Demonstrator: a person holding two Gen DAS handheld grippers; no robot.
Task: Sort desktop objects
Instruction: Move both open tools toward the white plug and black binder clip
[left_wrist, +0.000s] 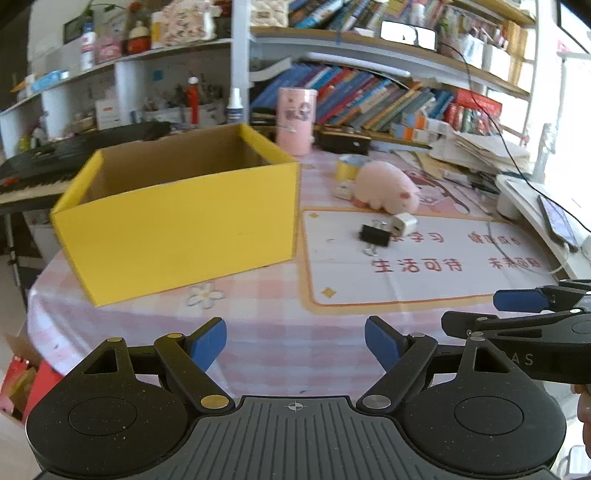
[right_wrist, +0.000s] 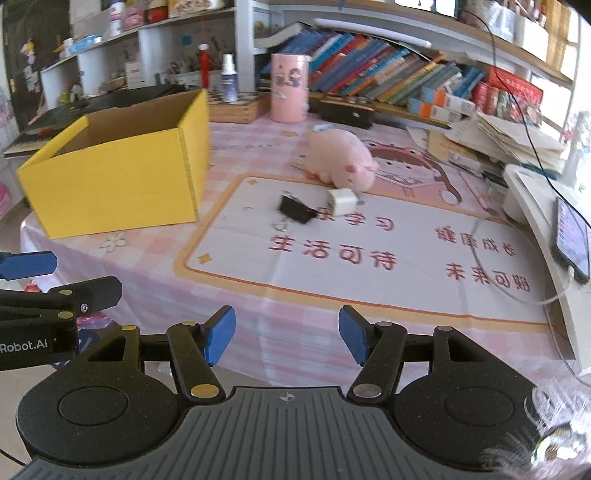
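Left-wrist and right-wrist views of my two hand-held grippers above a table covered in pink checked cloth (left_wrist: 280, 332).

My left gripper (left_wrist: 295, 345) points down at the near part of the cloth; its blue pads stand wide apart with nothing between them. My right gripper (right_wrist: 287, 338) is held just beside it, over the near edge of a printed desk mat (right_wrist: 332, 266); its jaws are apart, less widely than the left pair, and also hold nothing. Each gripper shows at the edge of the other's view.

Objects to be sorted lie well apart from both grippers, toward the far side of the mat. A black binder clip (right_wrist: 295, 211) rests on the mat with its wire handles out. A white charger plug (right_wrist: 342, 201) lies just beside it. A pink plush pig (right_wrist: 341, 160) sits behind them, its snout near the plug. In the left view a roll of yellow tape (left_wrist: 349, 167) stands behind the pig, with a small white item (left_wrist: 344, 192) that is too blurred to name next to it.

An open yellow cardboard box (left_wrist: 177, 225) stands on the cloth to the left of the mat; as far as its interior shows, nothing is visible inside. A pink cylindrical tin (left_wrist: 296, 120) stands behind it, in front of shelves of books (left_wrist: 373, 96).
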